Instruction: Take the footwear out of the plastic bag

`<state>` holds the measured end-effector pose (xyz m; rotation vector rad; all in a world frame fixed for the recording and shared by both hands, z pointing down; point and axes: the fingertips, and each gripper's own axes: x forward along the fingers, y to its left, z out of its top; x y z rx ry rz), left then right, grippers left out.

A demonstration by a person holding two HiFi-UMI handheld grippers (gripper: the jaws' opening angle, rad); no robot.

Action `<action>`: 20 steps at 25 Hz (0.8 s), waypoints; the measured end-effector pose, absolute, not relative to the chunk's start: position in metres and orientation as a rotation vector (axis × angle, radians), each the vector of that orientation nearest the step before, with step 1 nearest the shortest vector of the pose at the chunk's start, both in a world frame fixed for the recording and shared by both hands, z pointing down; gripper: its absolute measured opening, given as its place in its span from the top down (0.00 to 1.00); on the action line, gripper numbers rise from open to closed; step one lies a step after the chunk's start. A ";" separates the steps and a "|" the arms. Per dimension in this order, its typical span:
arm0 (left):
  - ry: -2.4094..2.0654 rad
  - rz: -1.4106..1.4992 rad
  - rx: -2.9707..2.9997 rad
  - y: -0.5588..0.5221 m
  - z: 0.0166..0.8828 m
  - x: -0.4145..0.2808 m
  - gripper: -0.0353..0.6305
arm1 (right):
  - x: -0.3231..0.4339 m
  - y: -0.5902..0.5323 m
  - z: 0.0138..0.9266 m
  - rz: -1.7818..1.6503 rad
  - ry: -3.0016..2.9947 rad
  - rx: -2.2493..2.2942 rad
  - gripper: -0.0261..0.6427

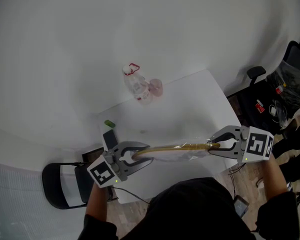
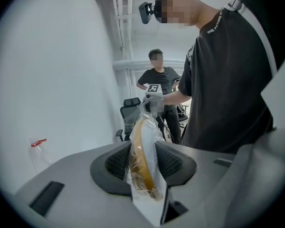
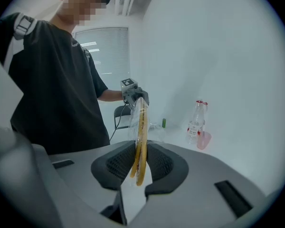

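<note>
A pair of flat tan slippers in a clear plastic bag (image 1: 176,147) hangs level in the air above the white table's near edge, stretched between my two grippers. My left gripper (image 1: 140,156) is shut on one end; in the left gripper view the bagged footwear (image 2: 141,160) is pinched between its dark pads (image 2: 118,164). My right gripper (image 1: 213,145) is shut on the other end, and in the right gripper view the thin soles (image 3: 140,144) stand on edge between its pads (image 3: 161,164). Each gripper view shows the opposite gripper at the far end of the bag.
On the white table (image 1: 195,99) stand a clear bottle with a red cap (image 1: 134,81) and a pink cup (image 1: 155,87). A small green object (image 1: 109,123) and a dark flat item (image 1: 110,139) lie near its left corner. A black chair (image 1: 65,184) stands at left, an office chair (image 1: 257,74) at right.
</note>
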<state>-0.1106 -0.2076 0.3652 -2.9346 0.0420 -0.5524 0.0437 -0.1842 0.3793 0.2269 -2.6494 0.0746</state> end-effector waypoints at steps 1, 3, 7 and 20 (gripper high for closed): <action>0.049 -0.549 -2.938 -0.208 0.365 -0.112 0.72 | 0.043 -0.184 0.380 0.058 -2.639 0.228 0.84; 0.067 -0.552 -2.943 -0.210 0.367 -0.113 0.72 | 0.042 -0.186 0.378 0.025 -2.631 0.229 0.85; 0.071 -0.563 -2.946 -0.213 0.370 -0.113 0.73 | 0.045 -0.190 0.373 0.011 -2.633 0.235 0.87; 0.083 -0.629 -2.924 -0.217 0.382 -0.112 0.75 | 0.066 -0.197 0.358 -0.047 -2.602 0.270 0.87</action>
